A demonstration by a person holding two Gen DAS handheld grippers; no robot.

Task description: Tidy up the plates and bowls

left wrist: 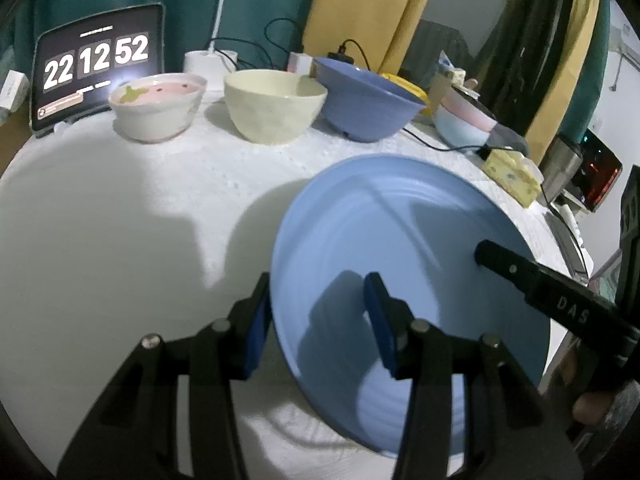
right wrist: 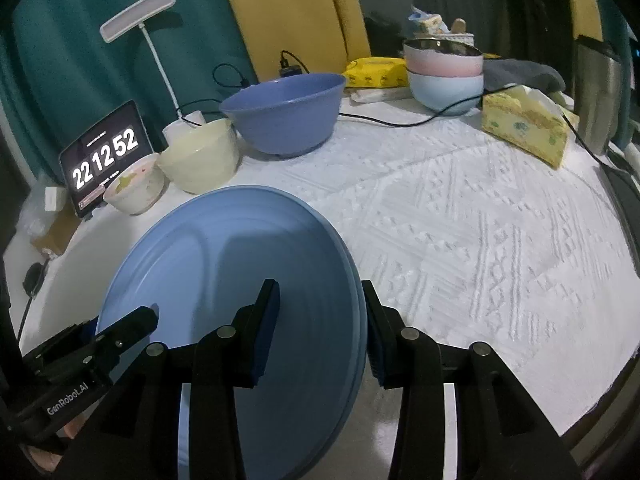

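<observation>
A wide light-blue plate (left wrist: 400, 240) (right wrist: 224, 264) hangs tilted just above the white tablecloth (right wrist: 480, 240), casting a shadow on it. My left gripper (left wrist: 320, 312) is shut on its left rim, one pad outside and one on the inner face. At the opposite rim my right gripper (right wrist: 320, 320) clamps the plate the same way. Each gripper's finger shows in the other view. Along the back stand a pink-lined white bowl (left wrist: 156, 112), a cream bowl (left wrist: 276, 108), a blue-violet bowl (left wrist: 368, 100) and a pink bowl stacked in a pale-blue one (right wrist: 444, 76).
A tablet showing a clock (left wrist: 96, 68) leans at the back left beside a white desk lamp (right wrist: 138, 14). A yellow tissue box (right wrist: 524, 128), a black cable (right wrist: 400, 122), a yellow packet (right wrist: 376, 72) and a steel flask (right wrist: 596, 96) sit at the back right.
</observation>
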